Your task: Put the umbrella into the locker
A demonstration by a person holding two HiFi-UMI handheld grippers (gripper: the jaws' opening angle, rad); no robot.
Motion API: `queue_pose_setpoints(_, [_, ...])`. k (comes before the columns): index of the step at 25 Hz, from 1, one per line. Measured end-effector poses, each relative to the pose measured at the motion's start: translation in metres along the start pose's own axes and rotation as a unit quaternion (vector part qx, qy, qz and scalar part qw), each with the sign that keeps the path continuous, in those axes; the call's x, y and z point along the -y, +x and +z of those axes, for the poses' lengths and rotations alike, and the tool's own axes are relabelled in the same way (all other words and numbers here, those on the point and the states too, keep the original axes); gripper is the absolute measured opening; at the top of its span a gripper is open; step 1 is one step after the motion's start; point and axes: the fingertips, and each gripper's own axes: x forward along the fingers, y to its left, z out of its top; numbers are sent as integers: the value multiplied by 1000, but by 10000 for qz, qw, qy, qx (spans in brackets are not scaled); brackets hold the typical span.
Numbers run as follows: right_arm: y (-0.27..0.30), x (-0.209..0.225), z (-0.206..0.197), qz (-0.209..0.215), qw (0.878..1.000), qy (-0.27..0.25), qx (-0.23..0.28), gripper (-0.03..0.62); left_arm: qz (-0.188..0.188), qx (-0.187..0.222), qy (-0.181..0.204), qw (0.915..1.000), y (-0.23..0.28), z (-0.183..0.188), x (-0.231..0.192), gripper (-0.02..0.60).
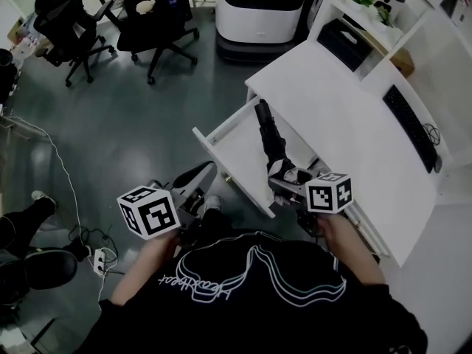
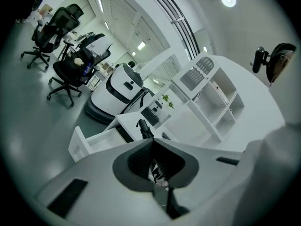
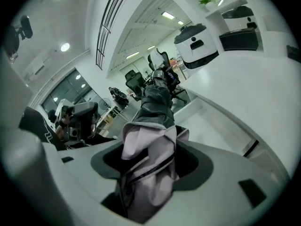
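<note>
Grey office floor surrounds the white table (image 1: 332, 116), whose pulled-out white drawer-style locker (image 1: 240, 157) stands open. Directly above the locker, the folded black-and-lilac fabric umbrella (image 1: 271, 140) runs lengthwise away from the right gripper (image 1: 286, 177), whose part-open jaws clamp its lilac near end. The left gripper (image 1: 193, 186), jaws together and empty, hovers just outside the locker's front.

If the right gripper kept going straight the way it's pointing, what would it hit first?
The right gripper holds a folded umbrella, whose tip leads over the open drawer. Probably that drawer's far wall, or the floor beyond; depth is unclear.
</note>
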Motion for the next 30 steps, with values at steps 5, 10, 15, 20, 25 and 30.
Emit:
queue_pose_setpoints(5, [29,19,2,-370,9989,144,-236,272,-118,-249,16,9996,15,35,-32,5])
queue_pose_setpoints(10, [57,39,1,-675,9960,482,-325,272,-169,-555,-132,9982,29,54,-65,5])
queue_pose_setpoints(15, [79,65,-13,-1069,9896,833,-491,272,-189,-890,-192,9957,42,64,-91,5])
queue_pose_setpoints(20, [101,91,-29,-1380,9814,1167,-648,272,-257,-1178,-195,9925,52,66,-109,5])
queue_pose_setpoints(25, [120,114,-46,-1603,9740,1389,-800,272,-299,-1391,-127,9897,56,68,-121,5])
queue_pose_setpoints(30, [140,134,-58,-1812,9675,1489,-948,272,-231,-1506,-77,9883,56,73,-136,5])
